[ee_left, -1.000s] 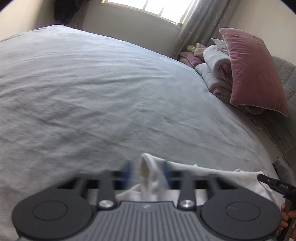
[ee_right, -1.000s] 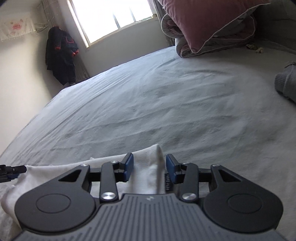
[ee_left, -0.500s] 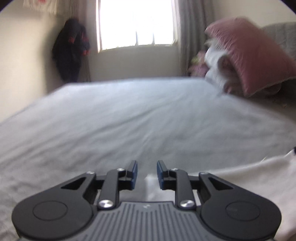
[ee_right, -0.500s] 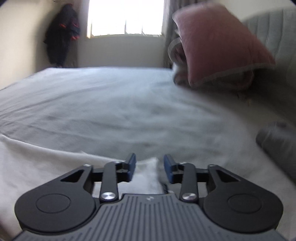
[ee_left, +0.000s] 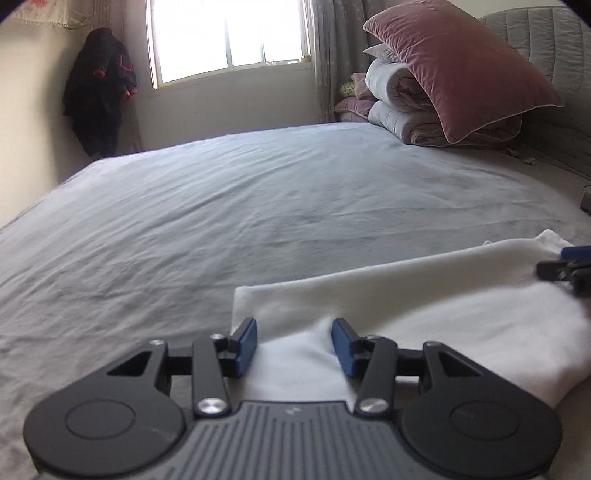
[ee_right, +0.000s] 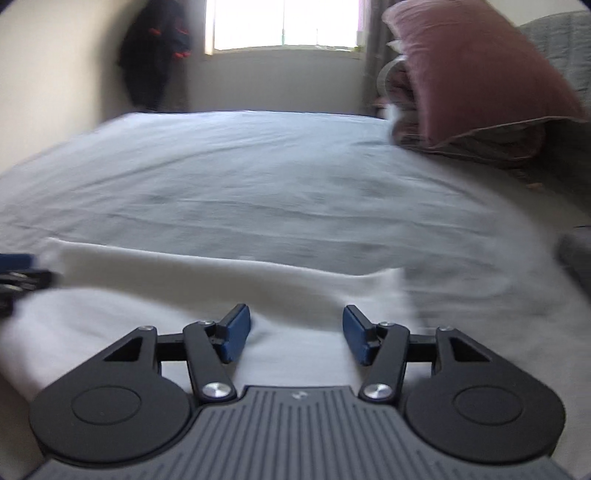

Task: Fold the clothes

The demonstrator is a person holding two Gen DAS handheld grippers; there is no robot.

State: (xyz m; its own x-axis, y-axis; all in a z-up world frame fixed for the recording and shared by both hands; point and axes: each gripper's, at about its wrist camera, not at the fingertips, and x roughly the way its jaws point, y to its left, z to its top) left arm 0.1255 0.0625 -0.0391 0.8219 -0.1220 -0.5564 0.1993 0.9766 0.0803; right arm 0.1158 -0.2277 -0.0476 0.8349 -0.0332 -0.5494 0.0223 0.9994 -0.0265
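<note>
the white garment lies flat on the grey bedsheet as a long folded band, its far edge a soft rolled crease running between the two grippers; a second ago a pinched peak of its cloth stood up between each pair of pads, and now that cloth has dropped and lies slack on the bed.

in the left wrist view the left gripper has its jaws opening, about half apart; white cloth lies in the gap below the blue pads but neither pad presses on it; the garment's left corner sits just ahead of the left pad. in the right wrist view, which is blurred, the right gripper is likewise opening, a shade wider, with cloth beneath the gap and nothing held; the garment's right end trails off just beyond its right finger. each gripper's tips show at the edge of the other's view, at opposite ends of the garment.

the release suggests one fold has just been laid down and let go; judged from the long narrow shape, the garment likely wants a further fold across its length. beyond the fingers lie the bare bed, a pink pillow on rolled bedding, the window and a dark coat on the wall.
</note>
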